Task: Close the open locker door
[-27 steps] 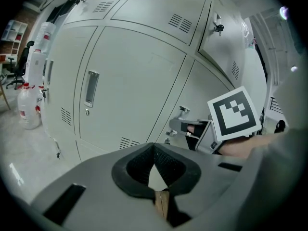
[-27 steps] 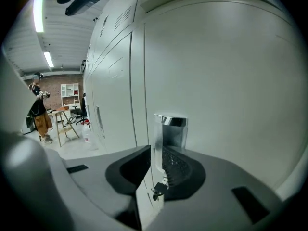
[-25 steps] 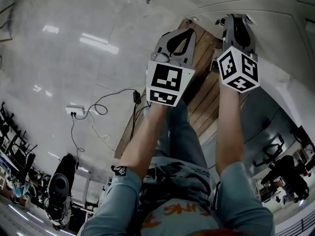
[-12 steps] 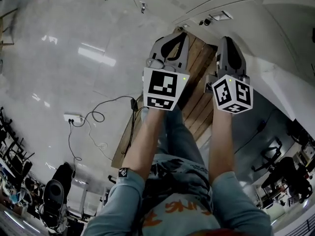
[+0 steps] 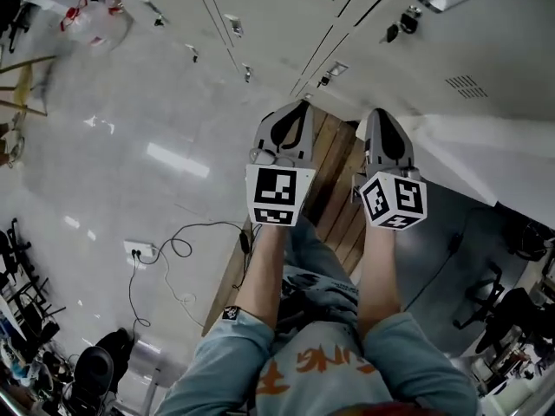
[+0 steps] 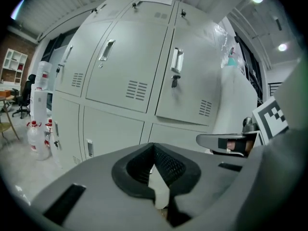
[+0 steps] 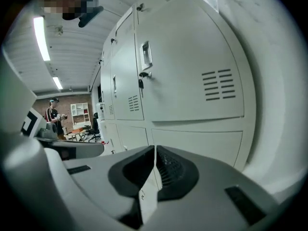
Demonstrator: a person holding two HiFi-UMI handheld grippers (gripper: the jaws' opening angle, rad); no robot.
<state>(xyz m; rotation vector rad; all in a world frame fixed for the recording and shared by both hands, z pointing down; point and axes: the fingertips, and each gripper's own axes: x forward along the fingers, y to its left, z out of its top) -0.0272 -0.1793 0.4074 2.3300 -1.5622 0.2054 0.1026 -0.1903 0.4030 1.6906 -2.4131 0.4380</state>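
Note:
A bank of pale grey lockers [image 5: 347,24] fills the top of the head view. In the left gripper view one upper door with a handle [image 6: 176,66] seems to stand a little out from its neighbours; I cannot tell for sure that it is ajar. The right gripper view faces a vented locker door [image 7: 192,81] with a handle [image 7: 146,54]. My left gripper [image 5: 290,104] [image 6: 154,148] is shut and holds nothing. The jaws of my right gripper [image 5: 381,113] [image 7: 154,150] are closing and now meet, also on nothing. Both hang short of the lockers.
A slatted wooden platform [image 5: 334,176] lies under the person's legs. A cable and power strip [image 5: 139,251] lie on the glossy floor at left. Water bottles [image 6: 36,129] stand by the lockers' left end. Chairs and gear [image 5: 512,319] crowd the lower right.
The head view has swung up, bringing the locker fronts into sight. Both grippers now sit lower in the frame and closer together.

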